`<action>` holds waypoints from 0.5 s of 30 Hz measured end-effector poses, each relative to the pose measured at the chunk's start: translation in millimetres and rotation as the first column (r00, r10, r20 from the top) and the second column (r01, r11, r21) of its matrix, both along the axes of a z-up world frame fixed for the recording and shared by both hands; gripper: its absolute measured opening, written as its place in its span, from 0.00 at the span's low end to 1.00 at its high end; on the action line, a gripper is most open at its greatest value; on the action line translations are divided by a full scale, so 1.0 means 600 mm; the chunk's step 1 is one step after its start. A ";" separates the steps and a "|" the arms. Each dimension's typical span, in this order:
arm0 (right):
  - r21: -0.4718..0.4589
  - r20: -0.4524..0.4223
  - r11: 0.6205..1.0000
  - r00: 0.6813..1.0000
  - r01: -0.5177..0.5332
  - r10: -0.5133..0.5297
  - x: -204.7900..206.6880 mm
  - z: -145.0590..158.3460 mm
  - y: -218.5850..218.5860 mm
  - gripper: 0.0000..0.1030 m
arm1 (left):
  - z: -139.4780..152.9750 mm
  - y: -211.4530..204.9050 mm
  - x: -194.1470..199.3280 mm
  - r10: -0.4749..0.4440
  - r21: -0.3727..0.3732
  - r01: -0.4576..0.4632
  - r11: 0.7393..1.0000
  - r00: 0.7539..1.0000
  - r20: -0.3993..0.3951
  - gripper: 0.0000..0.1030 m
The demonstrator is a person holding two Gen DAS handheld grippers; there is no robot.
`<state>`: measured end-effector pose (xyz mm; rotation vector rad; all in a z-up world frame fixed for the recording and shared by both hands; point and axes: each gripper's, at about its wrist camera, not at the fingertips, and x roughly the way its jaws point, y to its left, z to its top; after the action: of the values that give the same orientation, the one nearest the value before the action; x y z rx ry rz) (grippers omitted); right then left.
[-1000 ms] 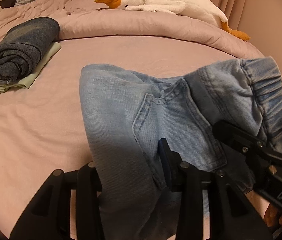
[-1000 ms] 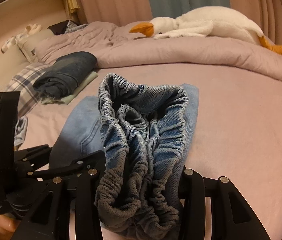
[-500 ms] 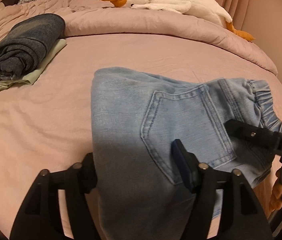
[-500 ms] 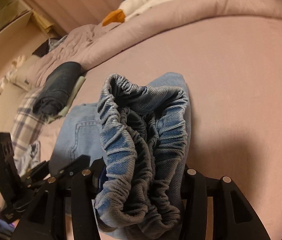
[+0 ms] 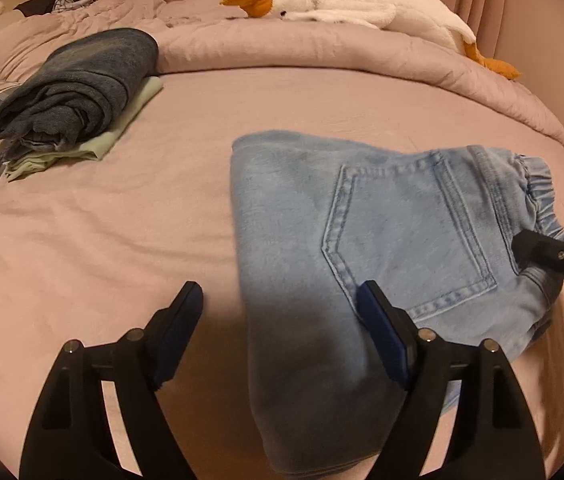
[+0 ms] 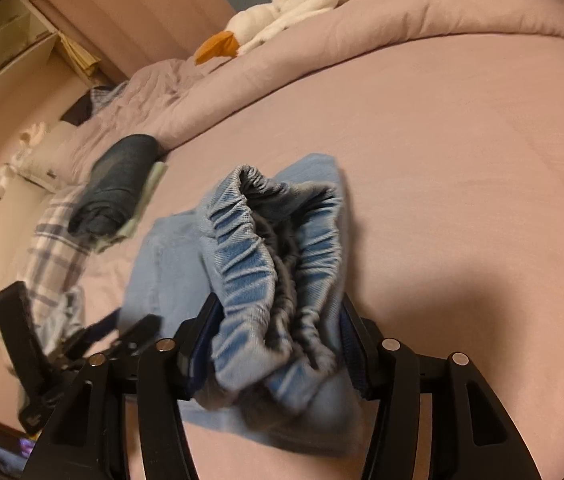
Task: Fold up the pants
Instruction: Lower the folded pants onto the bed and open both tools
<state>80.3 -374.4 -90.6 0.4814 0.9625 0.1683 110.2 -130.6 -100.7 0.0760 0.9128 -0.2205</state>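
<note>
The pants (image 5: 314, 240), light-blue denim, lie folded on the pink bed (image 5: 121, 216), back pocket up. The left tongs (image 5: 282, 320) have just been opening and stand wide, one pad on each side of the folded edge, not pressing. The right tongs (image 6: 277, 336) have also been opening, the bunched elastic waistband (image 6: 277, 264) between their pads.

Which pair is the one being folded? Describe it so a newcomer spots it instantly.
On the pink bed, look nearer than the white plush goose lying on the rolled duvet. The light blue jeans lie folded mid-mattress, back pocket up. Unlike the dark denim bundle stacked on a pale green cloth, they are pale-washed with a gathered elastic waistband.
</note>
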 end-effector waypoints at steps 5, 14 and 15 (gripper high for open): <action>-0.126 -0.048 0.992 0.999 0.007 -0.013 0.006 -0.016 0.012 0.59 | 0.010 -0.008 -0.007 0.008 0.045 -0.009 0.999 1.000 0.012 0.78; -0.274 0.058 0.961 0.997 -0.025 0.043 -0.070 0.096 0.056 0.77 | 0.119 -0.005 -0.110 -0.008 -0.010 0.008 1.000 0.996 0.086 0.92; -0.286 0.069 0.958 0.996 -0.031 0.053 -0.081 0.108 0.062 0.82 | 0.131 -0.004 -0.123 -0.008 -0.020 0.010 1.000 0.996 0.091 0.97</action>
<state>32.0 -337.4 -26.1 0.1874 0.9049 0.0837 36.4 -133.3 -21.8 0.0712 0.8199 -0.2329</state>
